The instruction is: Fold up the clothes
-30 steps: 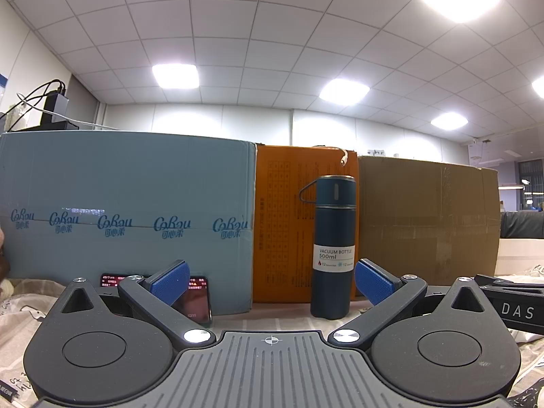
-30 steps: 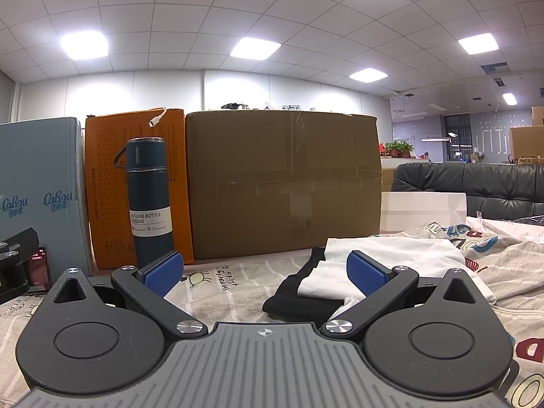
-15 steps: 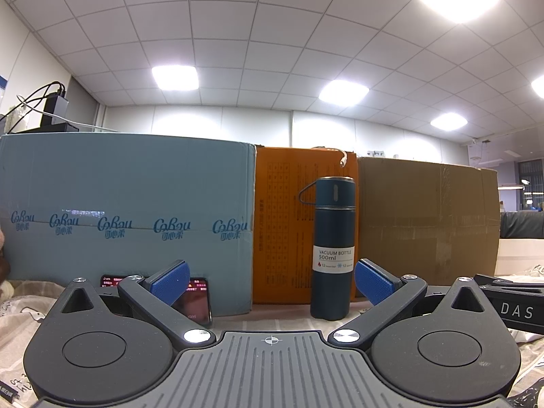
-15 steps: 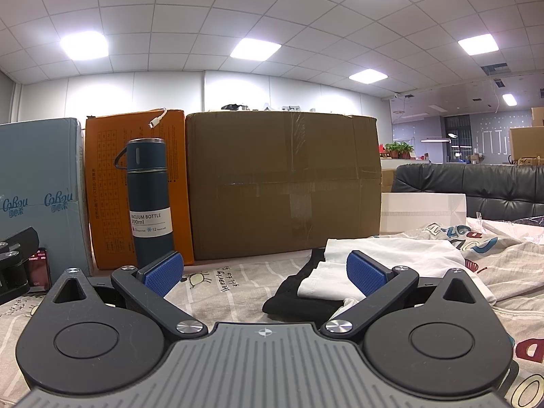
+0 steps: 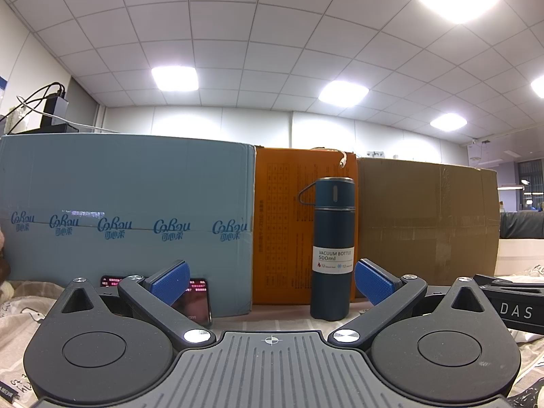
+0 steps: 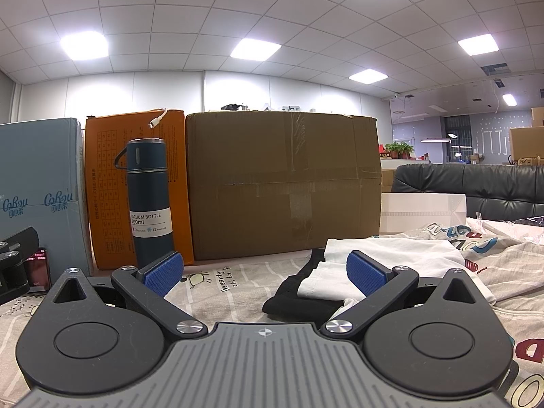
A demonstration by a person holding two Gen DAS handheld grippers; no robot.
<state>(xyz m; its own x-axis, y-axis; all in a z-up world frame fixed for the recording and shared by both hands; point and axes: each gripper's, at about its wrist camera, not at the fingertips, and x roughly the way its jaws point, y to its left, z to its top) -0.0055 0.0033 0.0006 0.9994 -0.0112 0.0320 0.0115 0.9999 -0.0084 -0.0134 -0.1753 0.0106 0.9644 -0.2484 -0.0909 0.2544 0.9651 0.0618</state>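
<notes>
Left wrist view: the left gripper (image 5: 270,280) sits low over the printed bedsheet (image 5: 20,306), jaws spread wide, nothing between them. No garment shows in this view. Ahead, along the far edge of the sheet, stand a blue carton (image 5: 125,221), an orange box (image 5: 285,224) and a brown carton (image 5: 428,224). A dark vacuum bottle (image 5: 333,248) stands upright just in front of the orange box, and a phone (image 5: 193,301) with a lit screen leans on the blue carton behind the left fingertip.

Right wrist view: the right gripper (image 6: 263,272) is likewise wide apart and empty. The clothes — a white garment (image 6: 391,258) lying over a black garment (image 6: 289,292) — rest on the sheet just beyond the right fingertip, toward the sheet's right side. More pale printed fabric (image 6: 503,261) lies rumpled past them; I cannot tell whether it is clothing or the sheet itself.

Risks, as I judge them:
- The two garments overlap — a pinch at the near edge could catch both layers, or the sheet beneath, and drag the lot.
- The bottle is tall and narrow; a sweep of cloth or the left gripper toward the far edge could topple it.
- The phone is only propped, so a nudge would drop it flat.
</notes>
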